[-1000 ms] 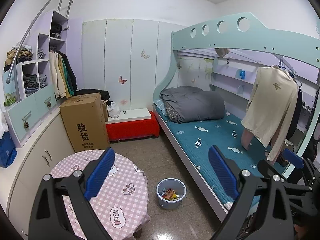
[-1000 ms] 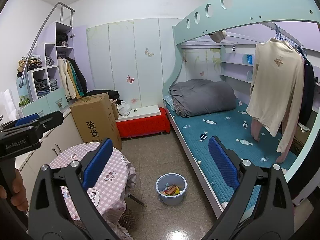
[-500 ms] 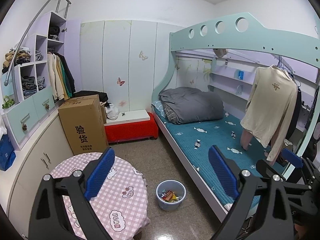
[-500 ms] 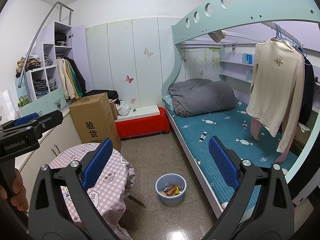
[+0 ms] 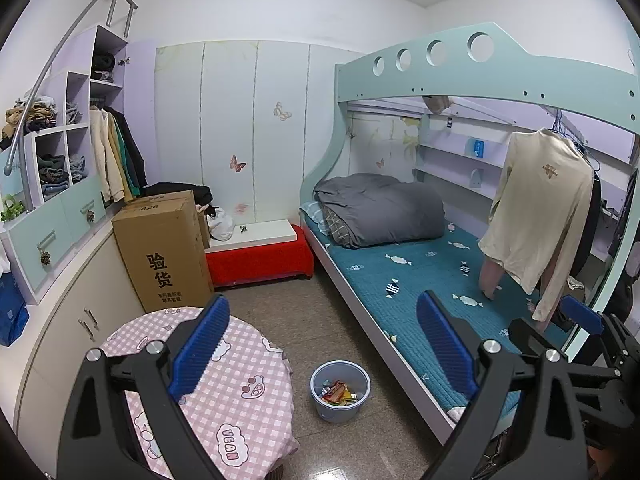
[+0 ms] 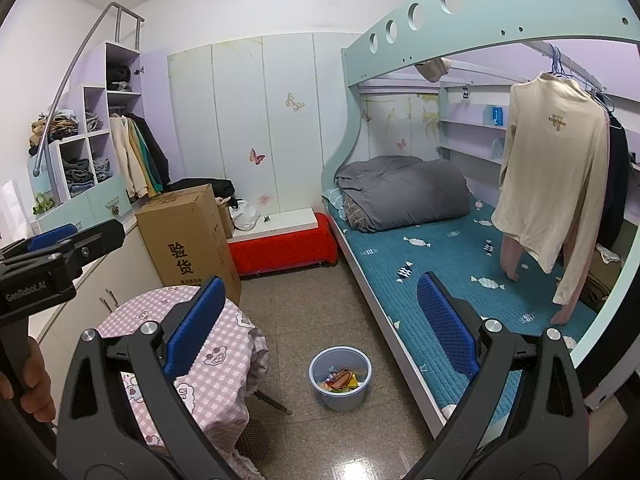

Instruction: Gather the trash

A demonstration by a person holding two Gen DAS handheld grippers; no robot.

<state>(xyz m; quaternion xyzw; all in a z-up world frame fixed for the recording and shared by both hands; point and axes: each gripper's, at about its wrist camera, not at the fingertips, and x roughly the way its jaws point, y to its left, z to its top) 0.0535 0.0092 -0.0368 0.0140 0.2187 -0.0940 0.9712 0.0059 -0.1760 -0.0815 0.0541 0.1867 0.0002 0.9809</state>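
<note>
Both tools gape wide, empty; bin point(image 5: 340, 392) on tiled floor point(image 5: 320, 320) beside bed point(image 5: 420, 272).

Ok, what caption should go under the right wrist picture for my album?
Open right gripper over a blue bin of wrappers, between a pink checked table and a bunk bed.

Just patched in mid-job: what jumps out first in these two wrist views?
The small blue bin on the floor between the round table with its pink checked cloth and the bunk bed stands out first, with colourful wrappers inside it. Next come the red-covered bench by the far wall and the tall cardboard box to its left. Both the left gripper and the right gripper are open and empty.
</note>
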